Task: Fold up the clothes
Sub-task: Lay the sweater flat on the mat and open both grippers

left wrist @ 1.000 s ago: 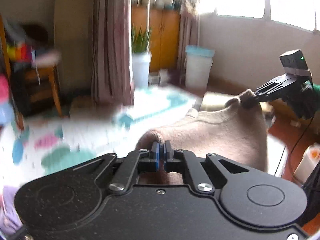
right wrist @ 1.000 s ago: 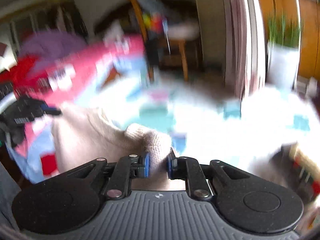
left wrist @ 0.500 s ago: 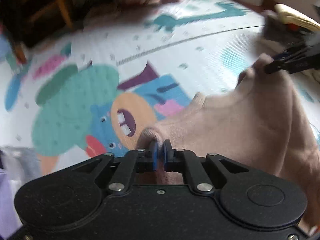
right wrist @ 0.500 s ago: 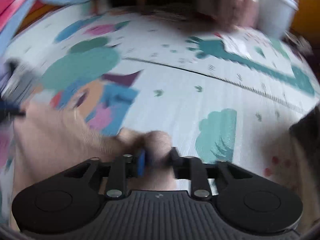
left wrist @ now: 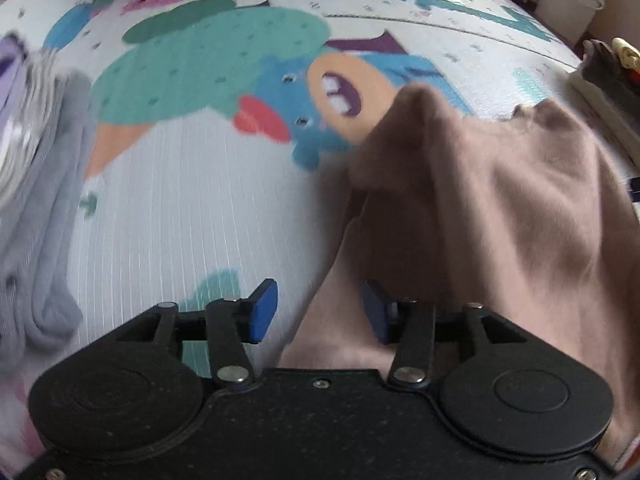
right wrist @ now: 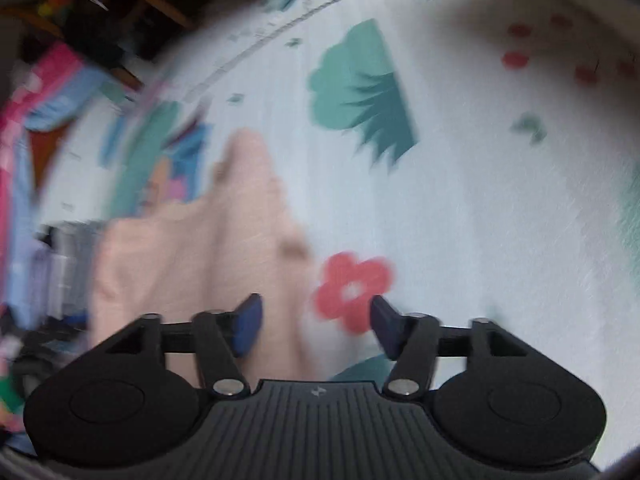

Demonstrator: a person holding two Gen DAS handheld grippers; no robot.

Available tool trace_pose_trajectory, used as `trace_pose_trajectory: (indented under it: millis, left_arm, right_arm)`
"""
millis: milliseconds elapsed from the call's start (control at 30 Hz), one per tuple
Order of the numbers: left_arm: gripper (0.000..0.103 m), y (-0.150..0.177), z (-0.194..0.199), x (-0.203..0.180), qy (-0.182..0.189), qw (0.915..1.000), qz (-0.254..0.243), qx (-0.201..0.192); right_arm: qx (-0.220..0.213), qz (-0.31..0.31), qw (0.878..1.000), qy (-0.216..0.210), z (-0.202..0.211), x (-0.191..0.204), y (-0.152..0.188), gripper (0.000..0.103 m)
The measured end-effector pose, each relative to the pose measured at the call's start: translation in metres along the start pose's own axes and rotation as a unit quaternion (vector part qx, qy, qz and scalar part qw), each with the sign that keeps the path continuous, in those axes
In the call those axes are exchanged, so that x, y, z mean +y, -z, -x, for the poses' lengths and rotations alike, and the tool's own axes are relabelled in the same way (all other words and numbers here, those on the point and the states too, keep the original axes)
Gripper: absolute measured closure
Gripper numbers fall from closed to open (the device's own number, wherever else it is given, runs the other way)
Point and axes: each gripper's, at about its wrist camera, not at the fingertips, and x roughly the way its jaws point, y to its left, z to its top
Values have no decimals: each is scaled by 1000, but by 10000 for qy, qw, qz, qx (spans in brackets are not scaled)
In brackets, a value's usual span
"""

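Left wrist view: left gripper [left wrist: 316, 312] is standing released, blue pads spread, gripping nothing. Soft dusty-pink knit garment [left wrist: 500, 216] is lying rumpled on the white cartoon-printed foam play mat [left wrist: 168, 208], filling the 3 o'clock side and passing beneath the right-hand pad. Grey knit clothing [left wrist: 52, 208] is lying at 9 o'clock.

Right wrist view (blurred): right gripper [right wrist: 312, 328] is likewise gaping, clasping nothing. The pink garment [right wrist: 192, 256] is lying at 9 to 10 o'clock on the mat [right wrist: 480, 200], touching the left-hand pad.

Progress, as a judgement: the garment is resting on the mat unsmoothed, with no fold showing; spreading and all folds appear to be remaining.
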Motion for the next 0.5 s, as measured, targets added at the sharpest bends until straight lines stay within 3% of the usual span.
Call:
trace_pose_trajectory:
  millis: [67,100,133,167,200,267,300,433,500]
  left_arm:
    - [56,9,-9,-3,87,9999,74,119]
    - [56,13,-10,-8,11,10000,-20,41]
    - [58,16,-9,-14,-70,9999,-114,-45]
    - [76,18,-7,-18,-47,9999,-117,-104]
    - [91,16,-4,-21,-39,9998,-144,-158]
    - [95,13,2,-29,-42,9994,-221,-265]
    - [95,10,11,-30,-71,9987,-227,-451]
    - [96,-5,75,-1,-357,9890,520,-1337]
    - [95,5,82,13,-447,9874,834,-1268]
  right_arm:
    - [-51,-44,9997,-222,-6,8,11,29]
    - [62,146,9998,-102,-15,17,13,30]
    - [178,505,9985,125,-24,28,16,37]
    - [236,888,9952,322,-33,40,20,54]
    - [259,1155,9922,400,-39,49,24,64]
    - [158,1278,9906,455,-44,61,27,84]
    - [66,1279,9906,487,-41,64,26,87]
    - [-510,887,9925,665,-1,54,15,90]
    - [-653,911,9896,898,22,52,15,93]
